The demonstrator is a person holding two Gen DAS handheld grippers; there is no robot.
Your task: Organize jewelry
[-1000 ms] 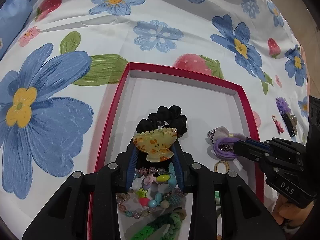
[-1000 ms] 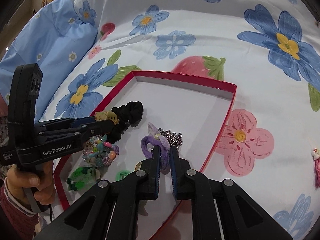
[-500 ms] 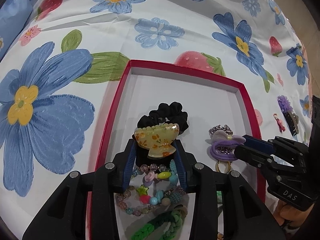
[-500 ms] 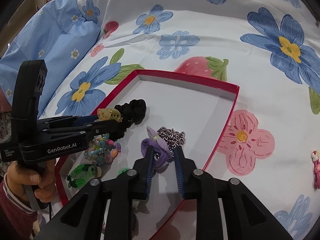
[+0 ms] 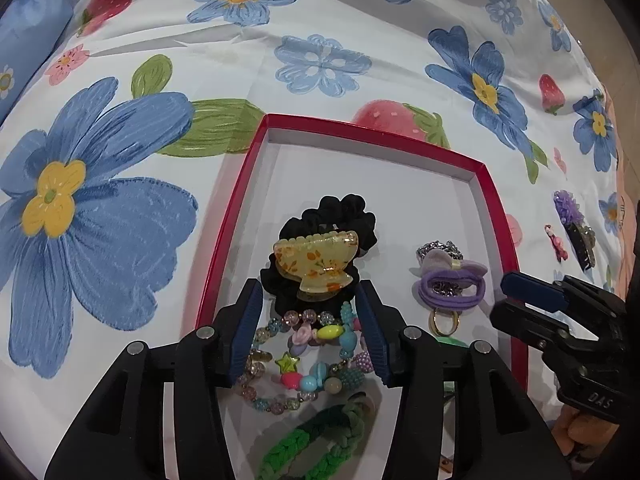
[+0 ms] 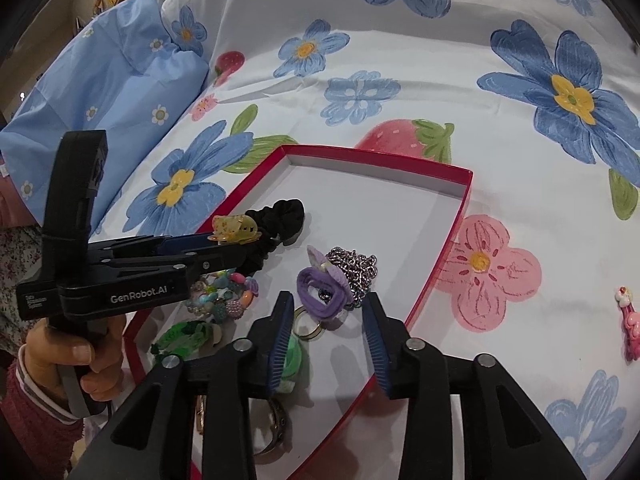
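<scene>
The red-rimmed box (image 5: 236,216) lay on a bed under a flower-printed sheet (image 5: 120,208), and most of the jewelry was already inside it. The left hand-held gripper (image 5: 310,312) stood spread, its blue pads on either side of but not touching the yellow claw clip (image 5: 316,262), which rested on top of the black scrunchie (image 5: 340,212). The right hand-held gripper (image 6: 328,328) was likewise spread, with the purple hair tie (image 6: 322,292) lying free just ahead of its fingers, against a small heap of silver chain (image 6: 354,266). The clip looked like rigid, glossy plastic: light, probably slippery on its curved back, and best pinched across its flat sides rather than on the thin toothed edge, which could snap. The scrunchie and hair tie were soft and would squash under the pads, so a hold across the bunched middle should do. The chain would likely sag and slide; taking the heap where it was thickest seemed safest. The beaded bracelets (image 5: 304,364) and the gold ring (image 5: 444,322) looked small and hard, prone to rolling away. Out on the sheet, well apart from the box, a purple flower clip (image 5: 568,206) and a pink charm (image 6: 630,320) had not yet been boxed.
</scene>
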